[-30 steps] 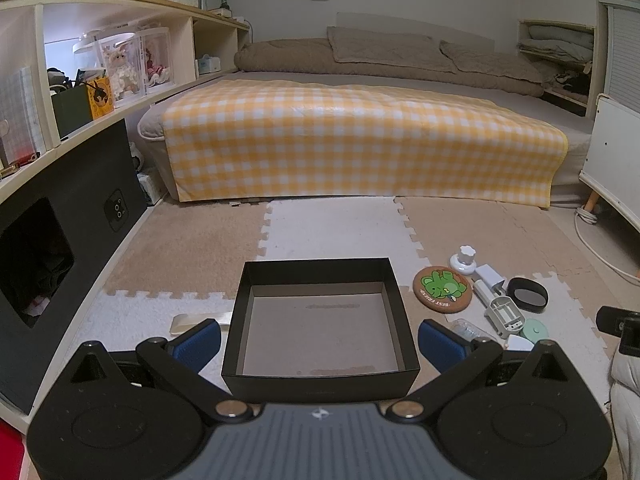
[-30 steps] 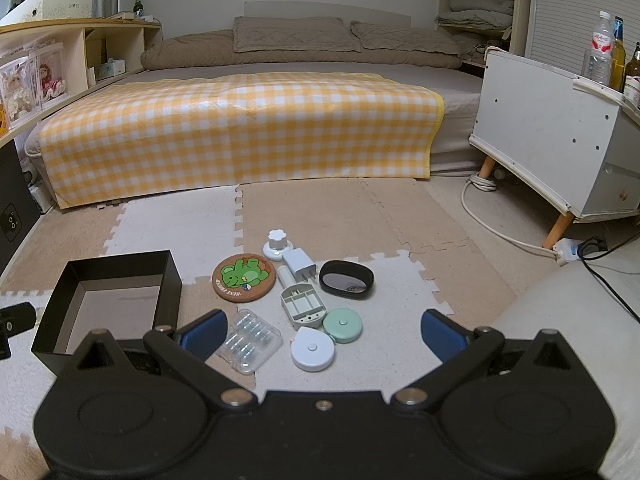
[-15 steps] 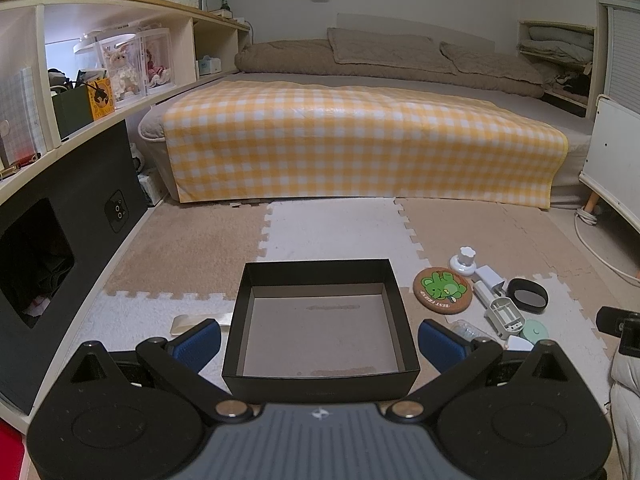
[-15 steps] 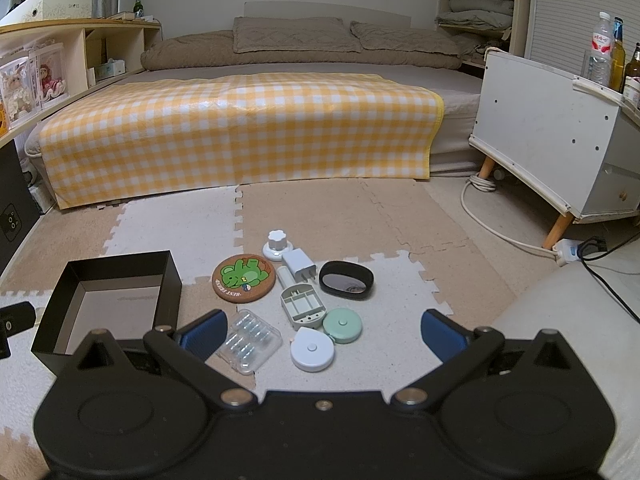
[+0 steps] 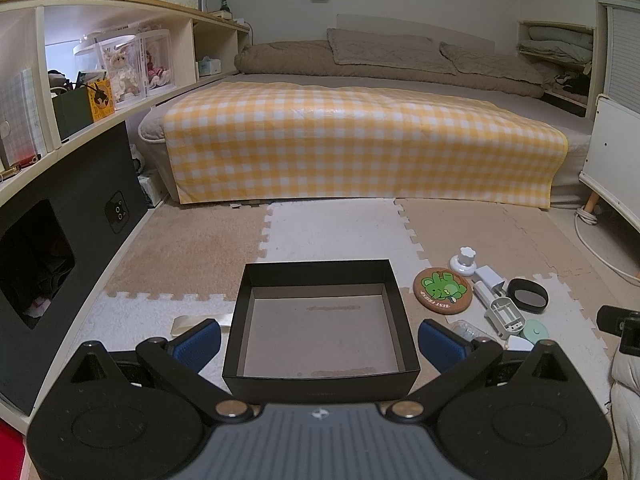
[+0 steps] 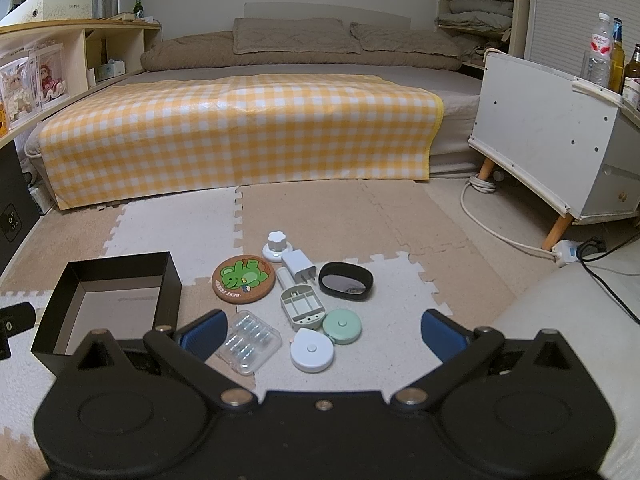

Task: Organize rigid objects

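An empty black box (image 5: 320, 376) (image 6: 168, 280) stands on the floor mat. My left gripper (image 5: 320, 340) is open, its blue fingers on either side of the box's near wall without touching it. To the box's right lies a cluster: a round cork coaster (image 6: 244, 278) (image 5: 442, 290) with a green figure, a white knob (image 6: 276, 245), a white plug adapter (image 6: 299, 266), a black oval mirror (image 6: 346, 280), a grey battery holder (image 6: 302, 306), a clear plastic case (image 6: 250, 340), a green tape measure (image 6: 342, 325) and a white tape measure (image 6: 311, 349). My right gripper (image 6: 322, 332) hangs open above the near items.
A bed with a yellow checked cover (image 6: 240, 132) fills the back. Shelves (image 5: 80, 92) and a black cabinet (image 5: 60, 232) run along the left. A white cabinet on wooden legs (image 6: 552, 152) stands right, with a cable (image 6: 500, 236) and power strip (image 6: 566, 252). A beige strip (image 5: 188, 322) lies left of the box.
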A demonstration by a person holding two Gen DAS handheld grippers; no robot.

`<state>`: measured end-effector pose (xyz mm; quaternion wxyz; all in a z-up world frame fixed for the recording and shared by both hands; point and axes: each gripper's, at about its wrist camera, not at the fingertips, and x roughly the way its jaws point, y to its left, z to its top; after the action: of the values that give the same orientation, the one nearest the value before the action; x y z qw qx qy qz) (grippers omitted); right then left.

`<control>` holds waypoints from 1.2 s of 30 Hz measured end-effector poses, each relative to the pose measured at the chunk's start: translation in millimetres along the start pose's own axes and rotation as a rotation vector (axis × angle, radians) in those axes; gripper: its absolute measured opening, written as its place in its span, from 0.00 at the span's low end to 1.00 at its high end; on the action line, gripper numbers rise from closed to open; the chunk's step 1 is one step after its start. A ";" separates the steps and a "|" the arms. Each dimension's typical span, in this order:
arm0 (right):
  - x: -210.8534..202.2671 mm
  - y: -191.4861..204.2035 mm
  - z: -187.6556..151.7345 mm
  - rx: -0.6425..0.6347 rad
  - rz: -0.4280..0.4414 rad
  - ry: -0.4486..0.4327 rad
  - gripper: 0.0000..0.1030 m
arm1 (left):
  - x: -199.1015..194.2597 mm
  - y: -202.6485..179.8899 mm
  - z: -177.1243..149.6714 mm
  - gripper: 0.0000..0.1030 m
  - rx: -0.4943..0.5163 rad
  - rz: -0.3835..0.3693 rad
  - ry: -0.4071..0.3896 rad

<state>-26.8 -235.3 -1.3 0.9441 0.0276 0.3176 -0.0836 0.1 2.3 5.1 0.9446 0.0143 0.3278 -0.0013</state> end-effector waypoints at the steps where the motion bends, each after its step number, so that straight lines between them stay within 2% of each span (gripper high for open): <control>1: -0.1 0.0 0.1 0.000 0.000 0.000 1.00 | -0.6 1.1 1.7 1.00 0.000 0.000 -0.001; 8: -0.2 0.5 -0.3 0.004 0.006 -0.013 1.00 | -8.0 7.5 15.1 1.00 -0.002 0.000 -0.015; 15: -4.4 -2.2 9.2 0.014 0.006 -0.057 1.00 | -7.7 7.2 30.3 1.00 0.000 0.008 -0.068; 22: 4.6 -11.6 36.8 0.033 0.001 -0.153 1.00 | -3.1 18.0 64.4 1.00 -0.009 0.039 -0.170; 26: 22.3 -17.4 47.5 0.039 0.009 -0.155 1.00 | 9.5 28.9 78.3 1.00 -0.024 0.085 -0.211; 32: 57.7 -18.6 54.0 0.013 0.032 -0.118 1.00 | 36.3 48.1 87.2 1.00 -0.075 0.084 -0.194; 36: 83.4 -19.1 59.0 0.003 0.041 -0.100 1.00 | 56.8 57.4 88.8 1.00 -0.077 0.124 -0.144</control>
<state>70.3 -272.0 -4.7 0.9603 0.0312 0.2692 -0.0660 100.4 57.6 41.1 0.9639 -0.0019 0.2571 0.0689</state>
